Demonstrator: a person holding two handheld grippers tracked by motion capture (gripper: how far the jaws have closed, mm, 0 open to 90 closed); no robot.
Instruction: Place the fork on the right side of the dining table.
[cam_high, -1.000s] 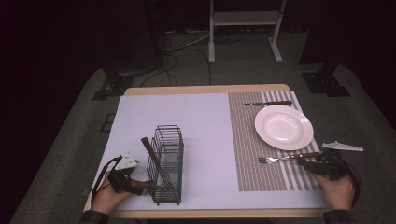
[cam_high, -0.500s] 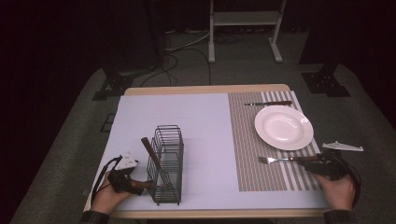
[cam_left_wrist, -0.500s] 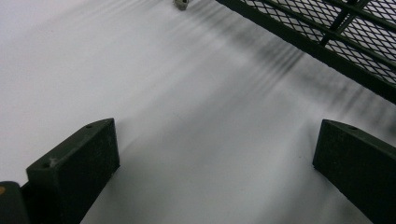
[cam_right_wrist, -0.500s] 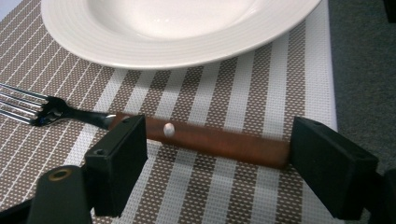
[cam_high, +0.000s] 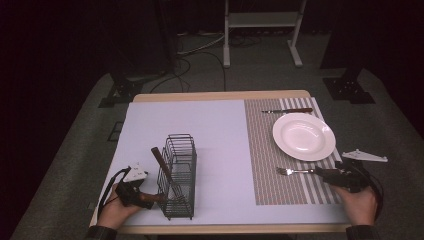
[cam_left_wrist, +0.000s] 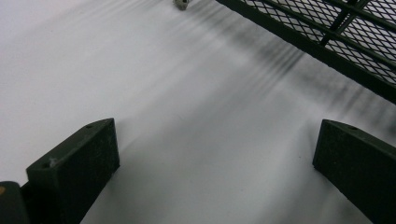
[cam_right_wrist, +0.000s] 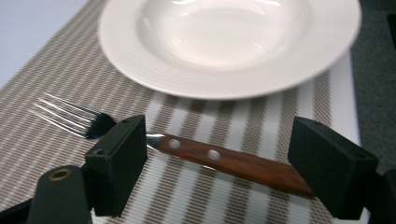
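A fork (cam_high: 292, 171) with a wooden handle (cam_right_wrist: 233, 163) lies on the striped placemat (cam_high: 270, 165), just in front of the white plate (cam_high: 303, 136). My right gripper (cam_high: 327, 175) hovers low over the fork's handle. Its jaws stand open on either side, and the handle runs crosswise between them without touching the pads. At the table's front left my left gripper (cam_high: 145, 197) rests open on the pale cloth beside a black wire basket (cam_high: 177, 175). The left gripper (cam_left_wrist: 210, 163) has nothing between its fingers, and the basket's mesh (cam_left_wrist: 327, 32) lies just ahead of it.
A wooden-handled utensil (cam_high: 161, 159) leans out of the basket. A knife (cam_high: 287, 110) lies on the placemat behind the plate (cam_right_wrist: 224, 37). The table's front edge runs close under both hands.
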